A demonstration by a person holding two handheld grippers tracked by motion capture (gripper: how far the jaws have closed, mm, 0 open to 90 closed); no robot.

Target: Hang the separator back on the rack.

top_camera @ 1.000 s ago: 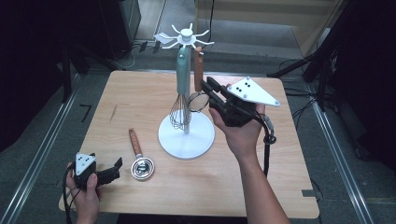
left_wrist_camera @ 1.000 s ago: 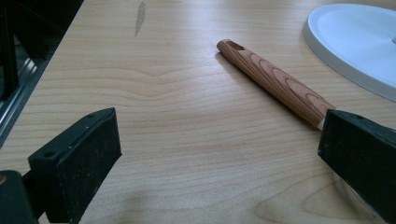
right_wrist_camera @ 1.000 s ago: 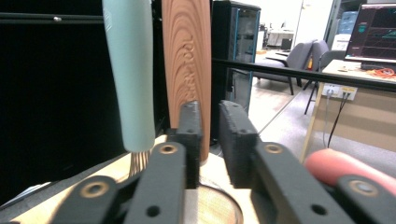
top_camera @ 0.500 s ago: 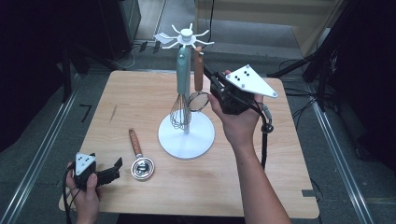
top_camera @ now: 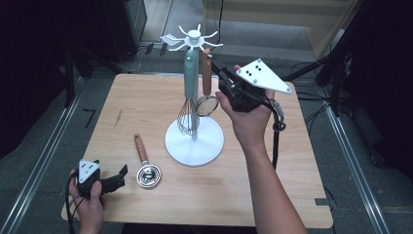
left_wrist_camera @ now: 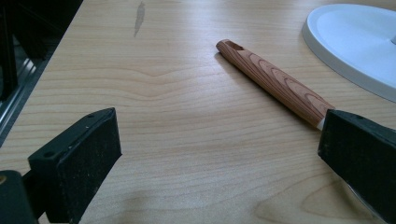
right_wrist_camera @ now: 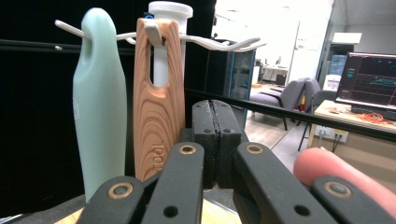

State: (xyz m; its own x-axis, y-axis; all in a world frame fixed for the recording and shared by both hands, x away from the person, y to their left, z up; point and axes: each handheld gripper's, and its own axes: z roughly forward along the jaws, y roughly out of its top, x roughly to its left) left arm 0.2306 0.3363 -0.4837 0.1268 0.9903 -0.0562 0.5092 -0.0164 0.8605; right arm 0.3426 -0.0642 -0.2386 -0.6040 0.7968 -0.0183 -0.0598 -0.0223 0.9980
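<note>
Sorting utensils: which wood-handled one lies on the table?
The strainer near the left tool; the other wood-handled utensil hangs from the stand.

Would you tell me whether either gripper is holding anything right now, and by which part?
Nothing is held. The right gripper is shut empty beside the hanging wooden handle; the left gripper is open.

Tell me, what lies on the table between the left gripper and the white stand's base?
In the high view, a wooden-handled strainer lies between the left gripper and the stand's base.
</note>
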